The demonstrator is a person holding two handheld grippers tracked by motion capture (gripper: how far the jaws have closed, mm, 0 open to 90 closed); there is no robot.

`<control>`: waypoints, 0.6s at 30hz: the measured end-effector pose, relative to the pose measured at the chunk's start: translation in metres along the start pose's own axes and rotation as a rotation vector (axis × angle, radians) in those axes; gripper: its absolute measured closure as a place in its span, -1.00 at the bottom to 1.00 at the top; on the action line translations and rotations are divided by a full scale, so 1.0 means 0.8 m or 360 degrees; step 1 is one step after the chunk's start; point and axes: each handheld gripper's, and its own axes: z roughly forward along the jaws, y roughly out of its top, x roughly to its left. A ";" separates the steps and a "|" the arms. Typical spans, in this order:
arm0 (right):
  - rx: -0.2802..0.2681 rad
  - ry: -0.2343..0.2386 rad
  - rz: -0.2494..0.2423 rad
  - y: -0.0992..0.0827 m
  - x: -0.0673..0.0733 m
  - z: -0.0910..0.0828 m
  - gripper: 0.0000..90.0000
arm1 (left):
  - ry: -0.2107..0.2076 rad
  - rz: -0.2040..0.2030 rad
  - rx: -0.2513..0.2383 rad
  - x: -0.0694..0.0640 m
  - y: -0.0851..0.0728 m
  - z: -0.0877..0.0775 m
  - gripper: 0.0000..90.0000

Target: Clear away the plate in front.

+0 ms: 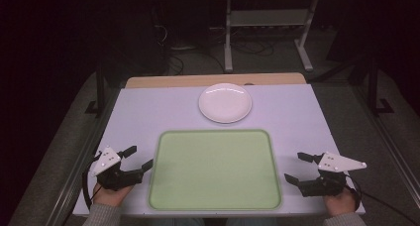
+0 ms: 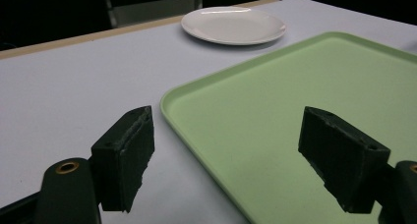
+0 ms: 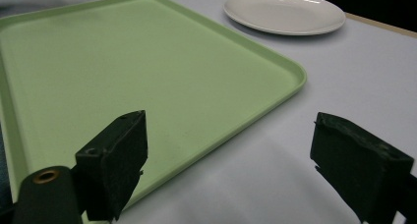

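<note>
A light green tray (image 1: 216,137) lies empty in the near middle of the white table. Behind it sits a white plate (image 1: 225,103), also empty. My left gripper (image 1: 141,157) rests at the tray's left edge, jaws wide open with nothing between them. In the left gripper view its jaws straddle the tray's rim (image 2: 196,150), with the plate (image 2: 233,25) far off. My right gripper (image 1: 297,167) sits at the tray's right edge, open and empty. The right gripper view looks across the tray (image 3: 123,67) toward the plate (image 3: 285,11).
The white table top (image 1: 148,112) has a wooden strip (image 1: 213,80) along its far edge. Beyond it stands a metal frame (image 1: 267,23) with cables on a dark floor. Metal rails run along both table sides.
</note>
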 end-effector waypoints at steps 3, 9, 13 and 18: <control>0.0001 0.0002 -0.0002 0.000 0.000 0.000 -0.70 | 0.0000 -0.0009 -0.0002 0.000 0.000 0.000 -0.53; 0.0001 0.0004 -0.0002 0.000 0.001 0.000 -0.70 | -0.0008 -0.0006 0.0009 0.000 -0.001 0.001 -0.53; 0.0003 0.0004 -0.0004 0.000 0.001 0.000 -0.70 | -0.0007 -0.0011 0.0005 0.001 -0.001 0.000 -0.53; 0.0000 0.0005 -0.0004 0.000 0.001 -0.001 -0.70 | -0.0016 -0.0015 0.0005 0.000 0.000 0.001 -0.52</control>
